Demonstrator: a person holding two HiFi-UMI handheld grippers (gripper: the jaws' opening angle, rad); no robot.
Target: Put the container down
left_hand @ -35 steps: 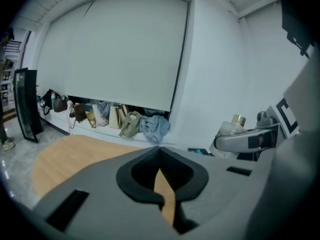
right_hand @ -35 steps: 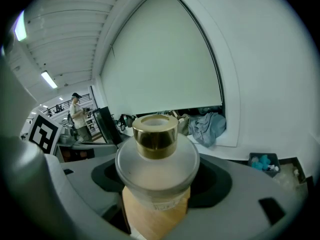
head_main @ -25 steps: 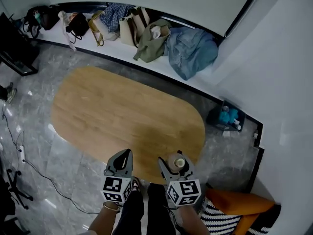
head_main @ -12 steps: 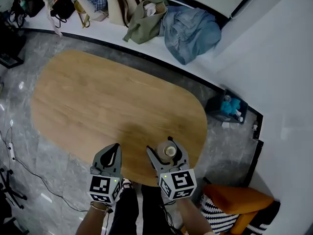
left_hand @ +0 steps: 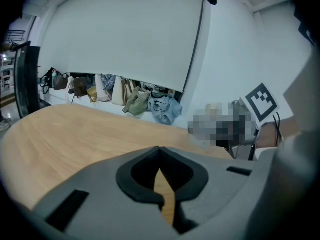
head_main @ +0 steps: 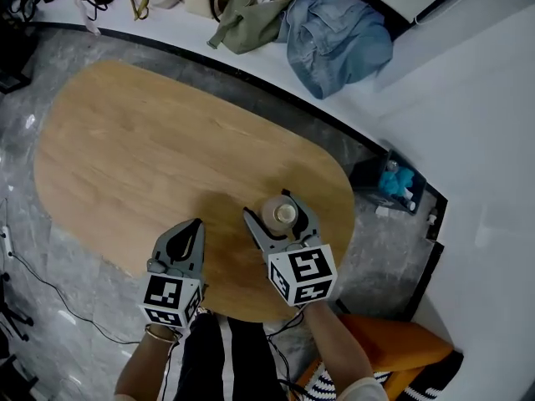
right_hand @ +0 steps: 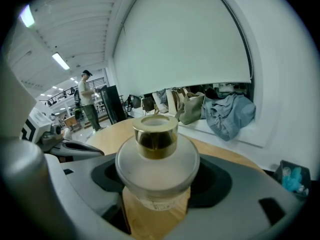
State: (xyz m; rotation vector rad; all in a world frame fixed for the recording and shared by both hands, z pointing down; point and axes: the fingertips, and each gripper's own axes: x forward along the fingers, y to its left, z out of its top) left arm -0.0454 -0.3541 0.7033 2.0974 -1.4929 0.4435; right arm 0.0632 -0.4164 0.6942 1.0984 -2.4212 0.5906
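A frosted white container [right_hand: 157,170] with a gold collar [right_hand: 155,137] stands upright between the jaws of my right gripper [head_main: 277,218], which is shut on its body. In the head view the container [head_main: 279,214] is over the near right part of the oval wooden table [head_main: 150,157]. Whether it touches the tabletop I cannot tell. My left gripper [head_main: 190,232] is shut and holds nothing, over the table's near edge, a little left of the right one. Through the small gap behind its closed tips the left gripper view shows only table wood [left_hand: 75,134].
A white ledge behind the table carries bags [head_main: 242,7] and a blue denim garment [head_main: 338,40]. A dark bin with a teal item [head_main: 391,182] sits on the floor at the right. An orange cushion [head_main: 393,349] is near my right arm. A person [right_hand: 89,101] stands far off.
Both grippers have moved forward from the table's near edge to over the tabletop. The right one still carries the container, which is now further in over the wood.
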